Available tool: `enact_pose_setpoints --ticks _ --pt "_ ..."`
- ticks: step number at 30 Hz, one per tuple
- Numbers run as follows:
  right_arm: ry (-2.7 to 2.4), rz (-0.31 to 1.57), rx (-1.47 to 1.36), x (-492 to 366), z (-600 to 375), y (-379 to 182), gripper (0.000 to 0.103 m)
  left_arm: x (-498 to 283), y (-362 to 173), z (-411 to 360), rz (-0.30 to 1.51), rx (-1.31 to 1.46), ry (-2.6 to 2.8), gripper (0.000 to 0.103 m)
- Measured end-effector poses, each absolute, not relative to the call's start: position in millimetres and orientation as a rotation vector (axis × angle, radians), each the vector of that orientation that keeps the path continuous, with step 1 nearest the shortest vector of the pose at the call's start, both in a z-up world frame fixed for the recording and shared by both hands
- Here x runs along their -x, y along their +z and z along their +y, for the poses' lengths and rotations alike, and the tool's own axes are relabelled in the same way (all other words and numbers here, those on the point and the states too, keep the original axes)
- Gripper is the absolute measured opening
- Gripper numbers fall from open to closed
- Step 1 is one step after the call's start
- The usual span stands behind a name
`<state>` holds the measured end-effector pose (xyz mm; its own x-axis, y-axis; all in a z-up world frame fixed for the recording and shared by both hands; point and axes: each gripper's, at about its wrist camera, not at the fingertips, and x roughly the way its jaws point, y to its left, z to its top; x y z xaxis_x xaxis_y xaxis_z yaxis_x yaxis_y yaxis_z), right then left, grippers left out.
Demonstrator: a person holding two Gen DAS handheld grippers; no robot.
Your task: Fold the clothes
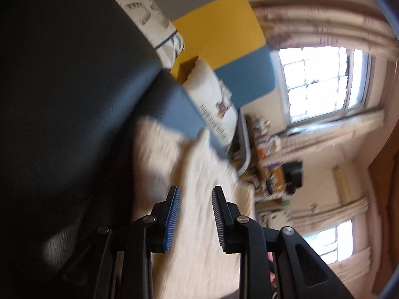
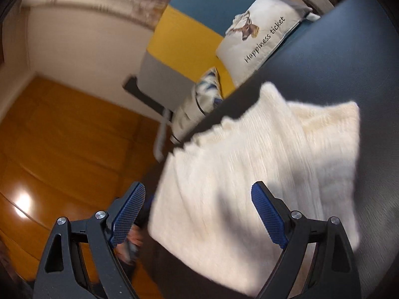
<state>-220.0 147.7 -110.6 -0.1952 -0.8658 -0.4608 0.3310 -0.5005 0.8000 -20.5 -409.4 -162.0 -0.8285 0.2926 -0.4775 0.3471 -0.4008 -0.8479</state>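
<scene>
Left hand-held gripper (image 1: 195, 215) narrow, empty, over cream garment (image 1: 199, 174). Right hand-held gripper (image 2: 199, 214) wide, empty; only its view shows folded garment (image 2: 249, 164) whole on dark surface (image 2: 349, 49), floor (image 2: 62, 137) lower left.

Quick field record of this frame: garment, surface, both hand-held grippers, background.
garment: cream knit garment, partly folded, lying flat
surface: dark tabletop; garment edge near the table's edge
left hand-held gripper: open, nothing between the pads, garment beyond it
right hand-held gripper: open wide, empty, above the garment's near edge
background: deer-print cushion on a blue, yellow and grey chair
</scene>
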Motion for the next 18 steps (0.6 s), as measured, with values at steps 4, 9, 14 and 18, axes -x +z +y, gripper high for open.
enact_pose_setpoints --ticks 4,9,14,18 --pt "-1.877 -0.419 -1.345 198 121 -126 0.090 16 -163 -388 1.544 -1.043 -2.475 0.025" --pt "-1.887 -0.410 -1.390 179 126 -145 0.090 4 -161 -361 1.418 -1.228 -2.554 0.024" --pt "-1.861 -0.433 -1.399 162 144 -150 0.090 -33 -161 -348 1.476 -1.266 -2.567 0.023" --pt "-1.823 -0.444 -1.411 145 155 -150 0.090 -71 -156 -340 1.520 -1.252 -2.575 0.024"
